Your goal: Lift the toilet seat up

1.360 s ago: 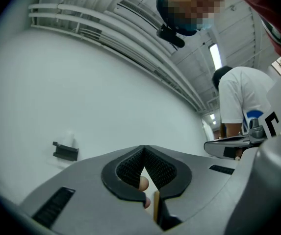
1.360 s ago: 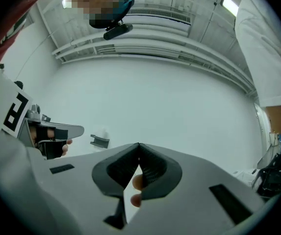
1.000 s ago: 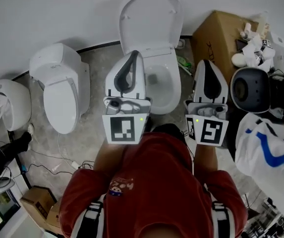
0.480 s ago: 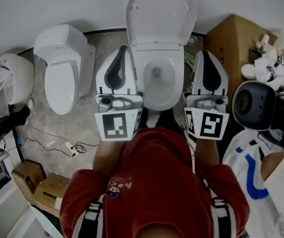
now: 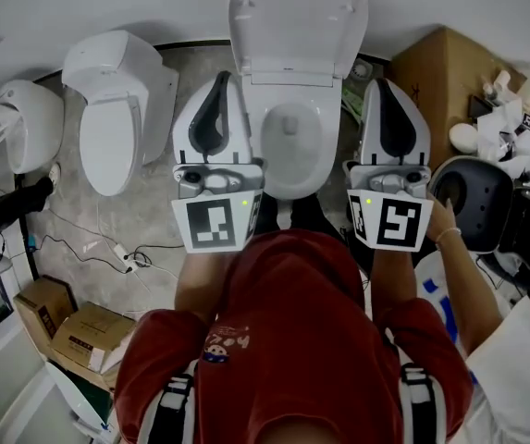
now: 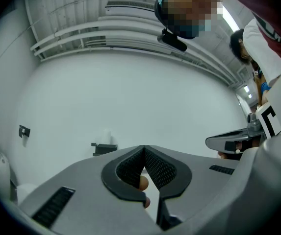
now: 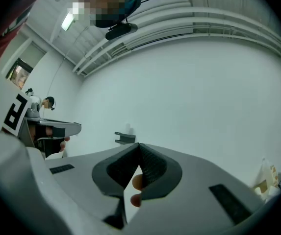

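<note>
In the head view a white toilet stands against the wall with its lid point(image 5: 297, 17) raised upright. Its seat ring point(image 5: 263, 141) lies down around the bowl. My left gripper point(image 5: 220, 80) hangs beside the bowl's left rim and my right gripper point(image 5: 389, 86) beside its right rim, both above it and touching nothing. The left gripper view looks up at a bare white wall, and that gripper point(image 6: 143, 147) is shut and empty. My right gripper point(image 7: 139, 144) is likewise shut with nothing held. The toilet is in neither gripper view.
A second toilet point(image 5: 117, 109) with its lid down stands to the left, and a white fixture point(image 5: 19, 123) further left. A cardboard box point(image 5: 431, 72) stands at the right. Another person's hand point(image 5: 442, 215) rests on a black round object point(image 5: 473, 197). Cables point(image 5: 121, 257) and boxes point(image 5: 70, 326) lie at lower left.
The head view has swung so the toilet now sits centred between both grippers. Both grippers came a little lower in the picture. A bystander's arm has reached to the black round object.
</note>
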The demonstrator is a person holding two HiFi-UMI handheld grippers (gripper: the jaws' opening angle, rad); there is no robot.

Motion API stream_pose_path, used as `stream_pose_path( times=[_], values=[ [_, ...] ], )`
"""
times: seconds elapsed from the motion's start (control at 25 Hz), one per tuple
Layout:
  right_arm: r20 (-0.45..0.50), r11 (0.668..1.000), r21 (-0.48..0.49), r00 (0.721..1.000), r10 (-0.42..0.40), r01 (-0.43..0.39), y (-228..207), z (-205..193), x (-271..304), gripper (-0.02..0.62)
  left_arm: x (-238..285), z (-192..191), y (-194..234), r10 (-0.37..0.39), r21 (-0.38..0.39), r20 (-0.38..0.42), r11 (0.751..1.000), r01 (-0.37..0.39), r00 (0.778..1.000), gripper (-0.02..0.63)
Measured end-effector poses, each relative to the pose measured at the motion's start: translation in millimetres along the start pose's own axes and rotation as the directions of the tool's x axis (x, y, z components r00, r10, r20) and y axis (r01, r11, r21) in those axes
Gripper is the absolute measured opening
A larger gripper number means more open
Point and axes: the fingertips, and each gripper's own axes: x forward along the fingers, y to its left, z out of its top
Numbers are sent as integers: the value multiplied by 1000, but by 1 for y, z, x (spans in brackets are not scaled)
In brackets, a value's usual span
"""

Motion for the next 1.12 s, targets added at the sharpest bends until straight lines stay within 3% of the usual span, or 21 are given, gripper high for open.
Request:
stream_pose_path(
  times=[0.56, 1.12],
  values=[
    [-63, 997, 41, 996, 62, -59, 37, -27, 5, 14, -21, -24, 13, 11, -21, -60, 1000, -12, 998, 11],
    [-241, 988, 102, 960, 142, -120, 81, -118, -11, 14, -48, -75, 19, 19, -57, -146, 998, -28, 989, 12]
  ],
)
